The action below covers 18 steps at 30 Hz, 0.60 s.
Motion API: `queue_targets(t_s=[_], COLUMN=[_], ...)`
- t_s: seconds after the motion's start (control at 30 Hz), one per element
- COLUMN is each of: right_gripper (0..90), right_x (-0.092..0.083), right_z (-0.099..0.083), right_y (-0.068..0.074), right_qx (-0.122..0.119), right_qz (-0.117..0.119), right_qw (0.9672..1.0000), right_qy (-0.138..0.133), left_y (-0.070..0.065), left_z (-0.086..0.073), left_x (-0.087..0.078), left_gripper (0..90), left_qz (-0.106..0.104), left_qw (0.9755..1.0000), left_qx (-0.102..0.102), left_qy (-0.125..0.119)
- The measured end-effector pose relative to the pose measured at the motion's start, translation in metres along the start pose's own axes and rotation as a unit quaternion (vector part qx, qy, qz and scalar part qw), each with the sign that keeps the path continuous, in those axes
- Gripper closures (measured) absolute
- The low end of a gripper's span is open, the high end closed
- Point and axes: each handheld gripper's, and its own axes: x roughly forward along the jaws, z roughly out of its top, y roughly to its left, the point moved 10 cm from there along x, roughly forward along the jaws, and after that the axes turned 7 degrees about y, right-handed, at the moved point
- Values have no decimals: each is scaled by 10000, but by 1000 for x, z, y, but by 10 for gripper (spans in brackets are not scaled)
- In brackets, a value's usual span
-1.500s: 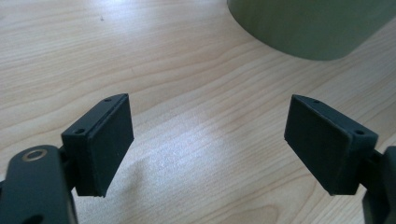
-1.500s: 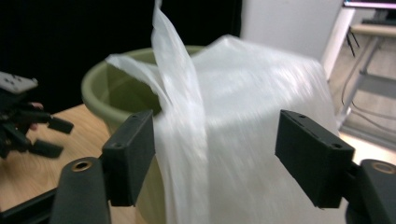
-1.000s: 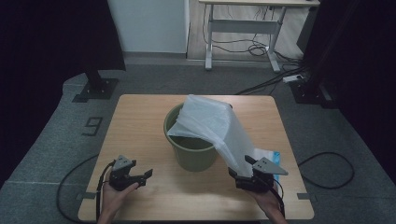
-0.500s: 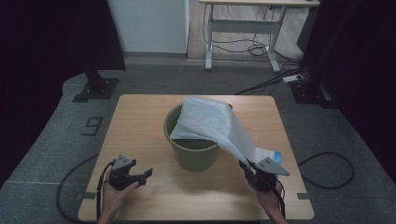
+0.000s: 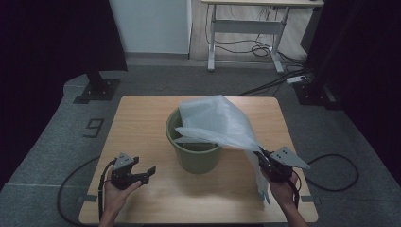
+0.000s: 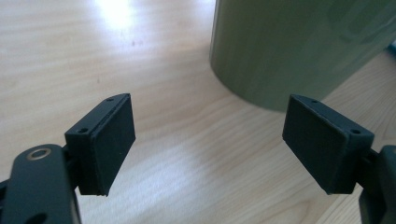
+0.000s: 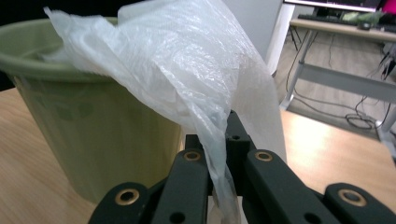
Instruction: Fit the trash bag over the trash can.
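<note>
While the clear plastic bag [image 5: 217, 124] drapes over the green bucket [image 5: 195, 158] mid-table, its trailing edge is pinched in the right gripper [image 5: 263, 160], whose jaws have just been closing on it. Left gripper [image 5: 144, 173] hovers wide apart, empty, beside the bucket.

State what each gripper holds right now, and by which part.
The right gripper is shut on the plastic bag, pinching a gathered lower edge beside the green bin. The left gripper holds nothing; its jaws stand open.
</note>
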Motion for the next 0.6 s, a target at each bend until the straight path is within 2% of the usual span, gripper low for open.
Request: queue_targets(t_s=[0.07, 0.13, 0.17, 0.27, 0.33, 0.47, 0.6], right_gripper=[879, 879, 880, 881, 881, 881, 881], right_x=[0, 0, 1, 1, -3, -13, -24], right_z=[11, 13, 18, 23, 30, 33, 35], right_y=[3, 4, 6, 7, 11, 14, 8], right_qx=[-109, -139, -177, -222, -263, -347, -347], right_qz=[82, 103, 155, 189, 232, 235, 155], right_qw=[9999, 9998, 9997, 9995, 9991, 9987, 9985], right_qy=[-57, -73, -95, -108, -218, -301, -386], left_y=[-4, -6, -8, -11, -13, -19, -26], left_z=[11, 15, 24, 34, 46, 59, 71], left_x=[-4, -6, -9, -15, -23, -30, -34], left_gripper=[173, 177, 179, 180, 185, 186, 186], left_qz=[-29, -37, -11, 10, 7, -11, -17], left_qw=[9999, 9999, 9997, 9994, 9989, 9980, 9971], left_qx=[58, 93, 150, 192, 208, 266, 374], left_qy=[-93, -120, -180, -277, -431, -565, -656])
